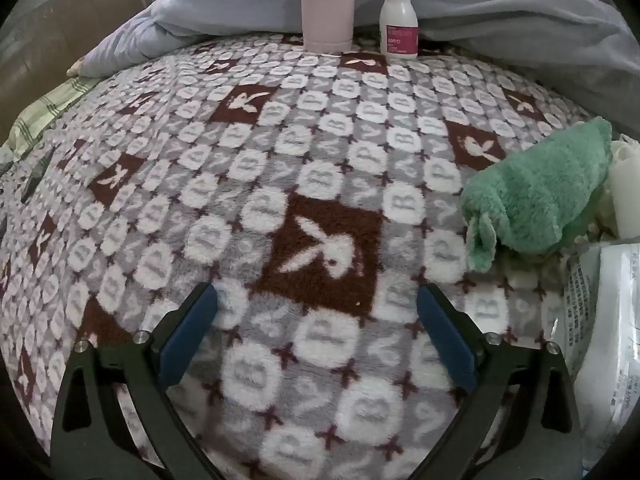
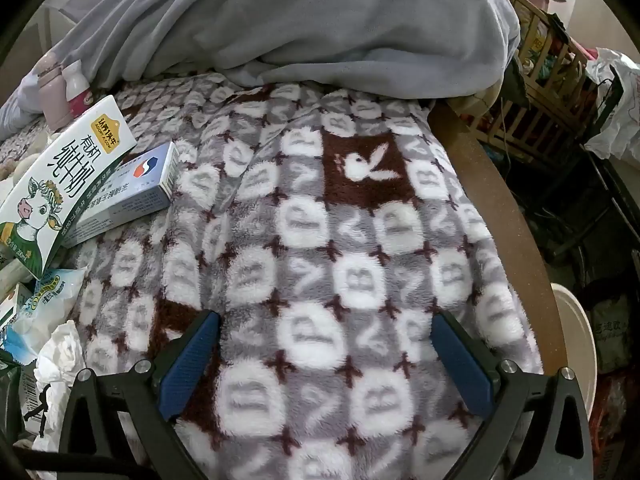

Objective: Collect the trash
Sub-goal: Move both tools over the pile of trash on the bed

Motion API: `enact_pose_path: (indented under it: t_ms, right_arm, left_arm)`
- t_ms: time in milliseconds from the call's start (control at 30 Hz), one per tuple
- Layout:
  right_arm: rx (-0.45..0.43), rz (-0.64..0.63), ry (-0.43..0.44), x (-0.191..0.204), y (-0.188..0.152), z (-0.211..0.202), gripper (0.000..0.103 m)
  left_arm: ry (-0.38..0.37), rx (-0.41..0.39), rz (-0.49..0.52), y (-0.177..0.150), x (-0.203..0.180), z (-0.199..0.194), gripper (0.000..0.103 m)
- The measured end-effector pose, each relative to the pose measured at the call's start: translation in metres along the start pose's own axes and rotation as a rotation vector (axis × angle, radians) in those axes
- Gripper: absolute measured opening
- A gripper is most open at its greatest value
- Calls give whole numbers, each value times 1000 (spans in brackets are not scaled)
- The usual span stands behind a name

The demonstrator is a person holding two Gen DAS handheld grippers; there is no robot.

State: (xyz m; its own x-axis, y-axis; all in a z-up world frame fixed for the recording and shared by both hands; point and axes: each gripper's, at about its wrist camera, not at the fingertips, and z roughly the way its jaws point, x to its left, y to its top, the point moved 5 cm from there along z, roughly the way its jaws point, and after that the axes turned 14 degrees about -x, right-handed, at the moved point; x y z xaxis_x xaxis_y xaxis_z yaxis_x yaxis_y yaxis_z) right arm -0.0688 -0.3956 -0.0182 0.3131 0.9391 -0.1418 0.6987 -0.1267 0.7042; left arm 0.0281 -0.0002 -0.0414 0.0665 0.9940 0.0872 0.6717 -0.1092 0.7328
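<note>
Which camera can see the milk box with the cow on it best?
The right wrist view. The milk carton fills its left side, tilted, with the cow drawing and print clear, leaning over a blue-and-white box. The left wrist view does not show the carton at all.

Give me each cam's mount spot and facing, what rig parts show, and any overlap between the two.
Left wrist: sits on the left claw, angled down over the patterned blanket; sees pink flask, white pill bottle, green towel. Both blue pads show, open.
Right wrist: sits on the right claw, angled down at the bed's edge; milk carton, medicine box, crumpled tissue at left. Pads open.
Shared: blanket, grey duvet, flask and pill bottle.
</note>
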Motion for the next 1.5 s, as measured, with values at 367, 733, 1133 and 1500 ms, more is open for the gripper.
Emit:
enact_pose_path:
  t_ms: [367, 733, 1133, 1500]
  right_arm:
    - [0, 0, 0, 0, 0, 0, 103]
    - [9, -3, 8, -2, 0, 0, 103]
    - [-202, 10, 53, -7, 21, -122, 103]
    - [-369, 34, 129, 30, 53, -189, 103]
  left_arm:
    - [16, -13, 24, 2, 3, -10, 101]
    - [-59, -153, 35, 29, -16, -104, 100]
    - [-199, -302, 29, 50, -61, -194, 100]
    - [-242, -389, 13, 60, -75, -231, 100]
